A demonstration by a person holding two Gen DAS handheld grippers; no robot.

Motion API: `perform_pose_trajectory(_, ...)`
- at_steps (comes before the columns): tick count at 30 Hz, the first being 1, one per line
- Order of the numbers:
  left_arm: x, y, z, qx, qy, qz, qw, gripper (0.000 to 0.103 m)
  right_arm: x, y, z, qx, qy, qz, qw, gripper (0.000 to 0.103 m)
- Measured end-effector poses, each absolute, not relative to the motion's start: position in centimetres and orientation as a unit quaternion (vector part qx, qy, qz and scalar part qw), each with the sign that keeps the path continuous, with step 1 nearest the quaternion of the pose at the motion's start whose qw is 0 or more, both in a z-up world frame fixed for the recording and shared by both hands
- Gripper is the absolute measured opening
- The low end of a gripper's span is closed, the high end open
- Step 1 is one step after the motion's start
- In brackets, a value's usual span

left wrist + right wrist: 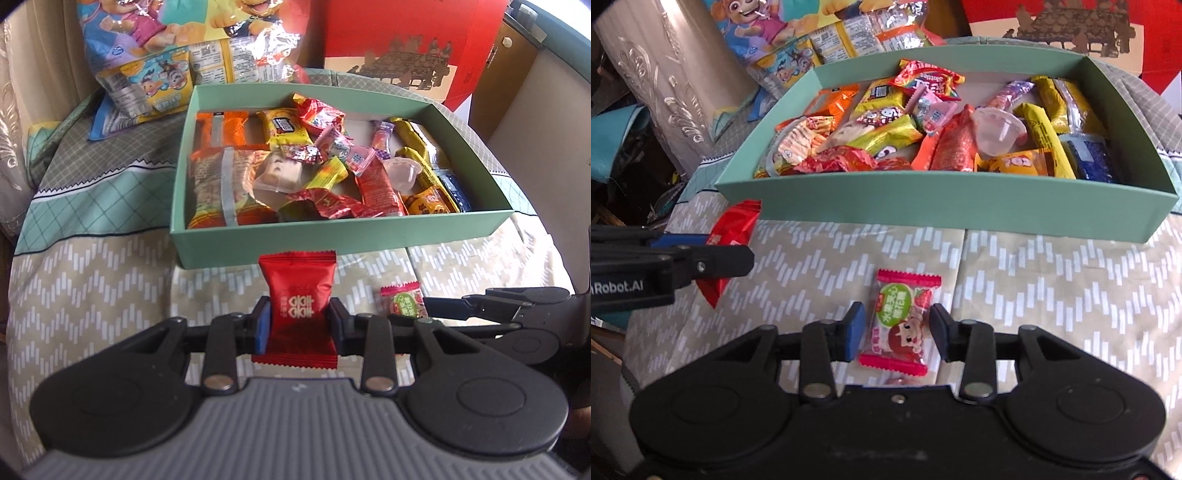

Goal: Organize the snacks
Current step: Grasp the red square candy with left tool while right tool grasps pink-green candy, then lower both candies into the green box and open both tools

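Risk comes first on the left wrist view: my left tool (297,320) is clamped on the red packet (297,291) across its lower half only, so the slick foil could slide out if I tip it on the way to the green box (343,230). That box is already crowded with wrappers, and a careless release could land the packet on the rim or spill it back onto the patterned cloth (99,288). Both pads press the packet's sides, and it stands upright just short of the box's front wall.

Right wrist view: my right tool (897,328) stands apart, its fingers straddling the pink candy (903,321), which lies flat on the cloth in front of the box. The pads sit just beside the wrapper; I cannot tell if either touches it. Closing from here could catch only the crinkled edge, or pinch cloth along with it, and the candy would then drop once lifted. The left tool with its packet shows at this view's left edge, near enough that I judge a collision possible.
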State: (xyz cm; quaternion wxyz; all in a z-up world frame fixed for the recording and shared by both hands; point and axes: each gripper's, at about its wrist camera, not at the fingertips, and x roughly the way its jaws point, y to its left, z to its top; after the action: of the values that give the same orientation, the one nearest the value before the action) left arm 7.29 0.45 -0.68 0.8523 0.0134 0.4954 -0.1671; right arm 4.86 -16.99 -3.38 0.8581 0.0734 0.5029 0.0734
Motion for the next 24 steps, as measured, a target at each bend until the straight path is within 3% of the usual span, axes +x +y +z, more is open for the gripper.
perform_pose_trajectory(3, 7.4, 0.3, -0.8, 0.009, 0.497, -0.168, 0.851, 0.032, 4.9, -16.8, -3.5, 0.063, 0.501, 0.075, 0.860, 0.042)
perform_pose_trajectory(5, 7.5, 0.1, -0.9, 0.006, 0.498, -0.170, 0.850, 0.032, 4.8, -16.6, -3.4, 0.040, 0.502, 0.070, 0.861, 0.031)
perform_pose_trajectory(7, 7.5, -0.1, -0.9, 0.005, 0.498, -0.173, 0.850, 0.032, 4.9, -17.0, -3.1, 0.046, 0.507, 0.074, 0.857, 0.027)
perform_pose_trajectory(15, 8.9, -1.3, 1.5, -0.003, 0.476, -0.199, 0.857, 0.032, 4.3, -21.9, 2.1, 0.116, 0.460, 0.077, 0.877, 0.027)
perform_pose_trajectory(24, 15.6, -7.1, 3.0, 0.022, 0.449, -0.208, 0.869, 0.032, 11.2, -27.6, 5.4, 0.170, 0.405, 0.027, 0.898, 0.027)
